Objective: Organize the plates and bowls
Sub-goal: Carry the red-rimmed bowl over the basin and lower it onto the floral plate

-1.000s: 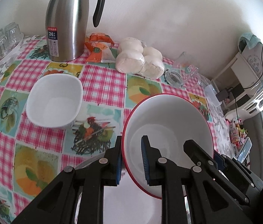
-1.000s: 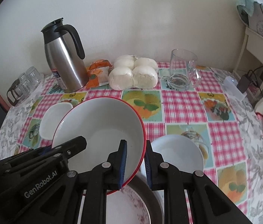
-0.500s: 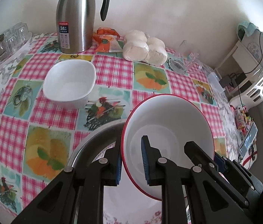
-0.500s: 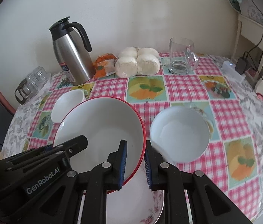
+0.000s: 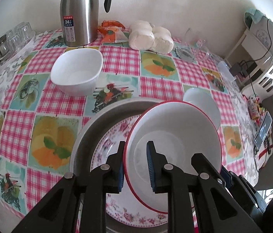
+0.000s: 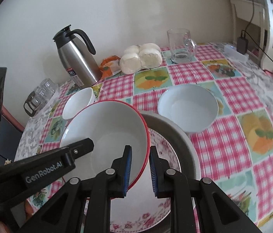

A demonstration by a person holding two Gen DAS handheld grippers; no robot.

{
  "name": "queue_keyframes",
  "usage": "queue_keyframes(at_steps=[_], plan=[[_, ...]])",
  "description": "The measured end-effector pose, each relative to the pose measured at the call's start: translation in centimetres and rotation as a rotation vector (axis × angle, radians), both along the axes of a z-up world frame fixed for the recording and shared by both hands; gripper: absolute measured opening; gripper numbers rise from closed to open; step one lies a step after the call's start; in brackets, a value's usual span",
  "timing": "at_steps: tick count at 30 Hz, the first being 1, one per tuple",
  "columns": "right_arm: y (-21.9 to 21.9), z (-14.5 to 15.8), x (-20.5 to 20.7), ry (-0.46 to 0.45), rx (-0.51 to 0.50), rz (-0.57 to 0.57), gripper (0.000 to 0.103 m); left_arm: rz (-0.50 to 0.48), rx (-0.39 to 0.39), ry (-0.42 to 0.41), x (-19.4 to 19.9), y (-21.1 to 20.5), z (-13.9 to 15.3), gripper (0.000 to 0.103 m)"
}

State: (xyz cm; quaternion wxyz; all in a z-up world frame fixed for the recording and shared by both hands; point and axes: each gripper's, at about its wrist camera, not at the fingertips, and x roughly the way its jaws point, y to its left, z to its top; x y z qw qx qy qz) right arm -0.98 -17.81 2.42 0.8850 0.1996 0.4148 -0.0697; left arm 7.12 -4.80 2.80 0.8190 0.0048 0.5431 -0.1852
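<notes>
A white bowl with a red rim (image 5: 177, 134) (image 6: 107, 128) hangs tilted over a floral plate (image 5: 115, 136) (image 6: 161, 147) that lies inside a grey metal basin (image 5: 90, 130) (image 6: 177, 134). My left gripper (image 5: 135, 165) is shut on the bowl's left rim. My right gripper (image 6: 140, 169) is shut on its right rim. A squarish white bowl (image 5: 77, 73) (image 6: 78, 104) sits on the checked tablecloth to the left. A round white bowl (image 6: 187, 106) (image 5: 204, 104) sits to the right of the basin.
At the back stand a steel thermos jug (image 5: 80, 13) (image 6: 76, 58), an orange packet (image 5: 111, 32), wrapped white buns (image 5: 150, 36) (image 6: 140, 58) and a glass mug (image 6: 181, 44). Small glasses (image 5: 10, 40) sit at the far left. A shelf with cables (image 5: 262, 44) is right of the table.
Both grippers have carried the red-rimmed bowl back toward the near edge. The grey basin and floral plate have come into full view beneath it, and the round white bowl now shows beside it.
</notes>
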Motion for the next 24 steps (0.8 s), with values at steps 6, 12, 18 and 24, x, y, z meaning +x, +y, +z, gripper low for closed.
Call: queue_keyframes(at_steps=[6,12,18,24], plan=[[0.1,-0.4,-1.3,-0.001,0.023,-0.016,0.020,-0.005,0.008,0.002,-1.0,0.4,-0.2,0.020],[0.8,-0.9,-1.6,0.019,-0.007,-0.014,0.020,0.005,0.018,0.027,-1.3,0.6,-0.7,0.020],[1.0,-1.5,-1.3,0.034,-0.002,-0.007,0.019,0.017,0.003,0.057,-0.9,0.9,-1.3,0.020],[1.3,-1.8,-1.0,0.044,-0.018,-0.003,0.019,0.023,0.010,0.072,-0.6,1.1,-1.8,0.021]])
